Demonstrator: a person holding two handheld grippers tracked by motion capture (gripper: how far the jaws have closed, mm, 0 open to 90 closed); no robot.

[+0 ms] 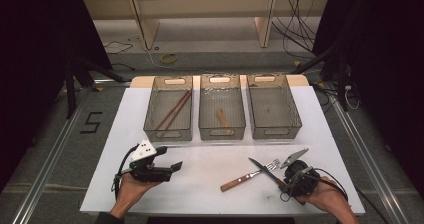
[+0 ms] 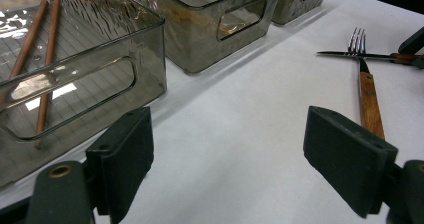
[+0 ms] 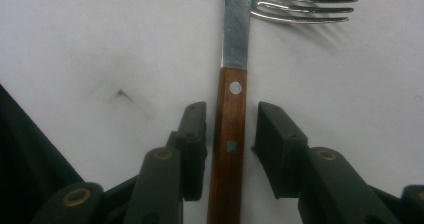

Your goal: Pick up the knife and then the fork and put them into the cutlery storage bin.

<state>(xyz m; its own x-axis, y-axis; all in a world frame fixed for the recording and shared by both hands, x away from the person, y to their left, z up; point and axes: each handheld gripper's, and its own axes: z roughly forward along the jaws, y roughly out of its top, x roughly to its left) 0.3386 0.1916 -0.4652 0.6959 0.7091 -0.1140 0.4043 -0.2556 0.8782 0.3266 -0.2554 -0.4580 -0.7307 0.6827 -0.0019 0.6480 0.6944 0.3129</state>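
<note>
So the right gripper [image 3: 230, 134] has its jaws either side of the knife [image 3: 231, 134], right on the wooden handle. Left pad looks like it's just about brushing the wood, but there's a clear gap on the other side, so it's straddling rather than pinching. The knife lies flat on the white table [image 1: 200, 184], at the near right, and its blade crosses over the tines of the fork [image 3: 300, 6]. From the high view, the fork [image 1: 247, 176] runs with its wooden handle angled toward the near middle of the table, and the knife [image 1: 262, 170] cuts across it close to the head.

The left gripper [image 2: 227, 154] has its jaws spread wide with nothing in there, held just above the bare table at the near left.

Further back there are three smoky clear bins in a row. The left bin [image 1: 169, 129] has a pair of brown chopsticks [image 1: 174, 110], the middle bin [image 1: 222, 129] has a small wooden piece I can't make out, and the right bin [image 1: 274, 130] sits beside that.
</note>
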